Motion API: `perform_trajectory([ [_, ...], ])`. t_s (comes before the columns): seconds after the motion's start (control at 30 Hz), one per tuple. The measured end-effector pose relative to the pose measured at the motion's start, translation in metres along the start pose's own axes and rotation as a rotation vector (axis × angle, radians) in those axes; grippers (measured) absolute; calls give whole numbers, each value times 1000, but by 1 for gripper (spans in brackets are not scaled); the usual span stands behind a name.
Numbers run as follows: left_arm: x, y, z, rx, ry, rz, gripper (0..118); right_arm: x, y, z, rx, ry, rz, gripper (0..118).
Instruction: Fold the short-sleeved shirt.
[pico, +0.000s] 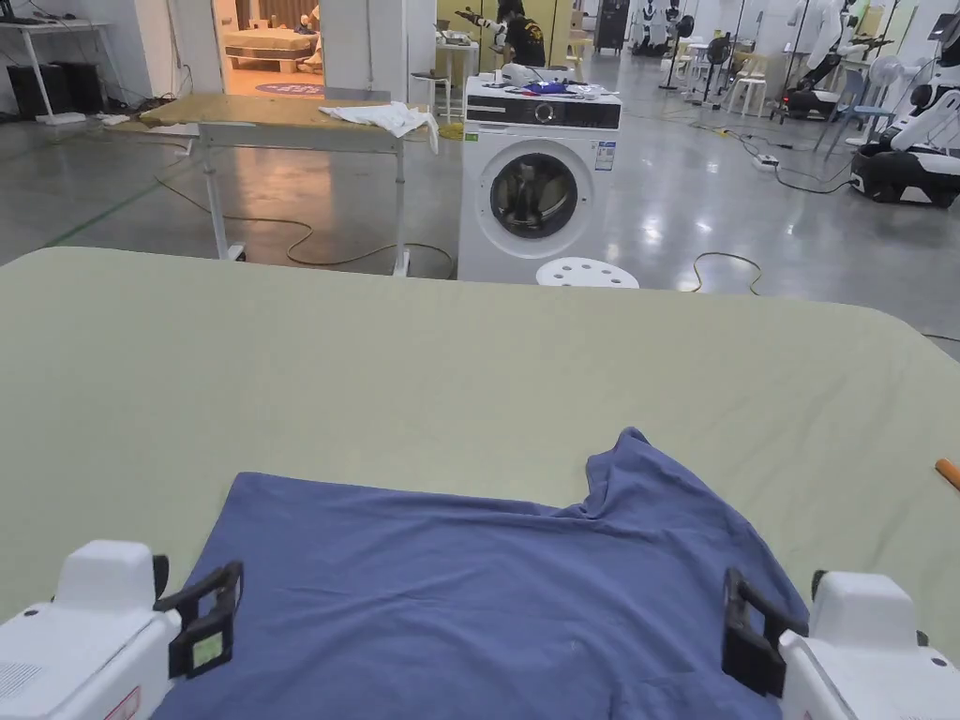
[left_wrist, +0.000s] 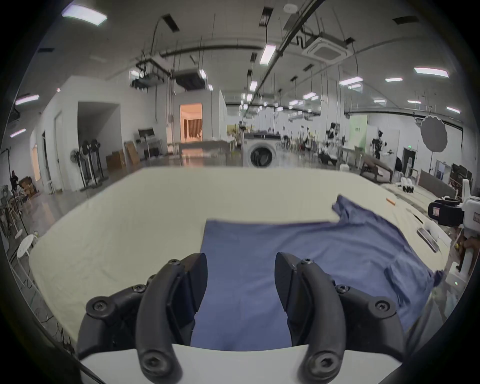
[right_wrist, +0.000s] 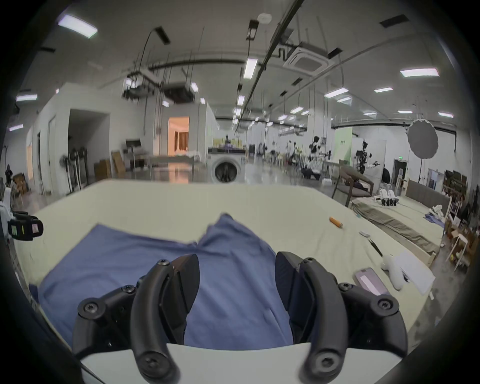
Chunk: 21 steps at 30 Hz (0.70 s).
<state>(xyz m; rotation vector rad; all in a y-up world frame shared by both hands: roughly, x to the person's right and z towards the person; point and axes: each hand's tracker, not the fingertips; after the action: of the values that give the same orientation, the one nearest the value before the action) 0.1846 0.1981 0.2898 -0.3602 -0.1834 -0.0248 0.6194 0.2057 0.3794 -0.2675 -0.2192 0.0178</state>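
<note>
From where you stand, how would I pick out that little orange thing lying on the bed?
Start at the big bed with the pale green sheet and find the blue shirt spread near its front edge. Look past the shirt toward the bed's right side. There the small orange stick lies alone on bare sheet, the one bright orange thing, farther back than the phone and white papers.

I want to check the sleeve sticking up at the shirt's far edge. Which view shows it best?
The head view: the sleeve is sharp there, standing out from the blue shirt. The left gripper view shows it far off to the right; the right gripper view shows it blurred.
</note>
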Motion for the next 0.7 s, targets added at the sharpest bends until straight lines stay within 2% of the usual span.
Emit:
perform_trajectory([
  [0.07, 9, 11, 1, 78, 22, -9, 48, -9, 5, -3, 61, 1, -11, 50],
  [0.13, 15, 19, 3, 131, 43, -20, 33, -16, 9, -4, 108, 0, -6, 20],
  [0.17, 18, 22, 5, 156, 62, -32, 23, -19, 11, -5, 140, 2, -8, 8],
  [0.23, 21, 27, 7, 191, 80, -39, 0, -22, 15, -5, 160, 15, -5, 2],
  [0.5, 8, 27, 14, 148, 60, -32, 0, -30, 22, -7, 175, 54, 8, 0],
  [0.7, -28, 14, 20, -22, 31, -8, 0, -27, 17, -13, 138, 73, 13, 0],
])
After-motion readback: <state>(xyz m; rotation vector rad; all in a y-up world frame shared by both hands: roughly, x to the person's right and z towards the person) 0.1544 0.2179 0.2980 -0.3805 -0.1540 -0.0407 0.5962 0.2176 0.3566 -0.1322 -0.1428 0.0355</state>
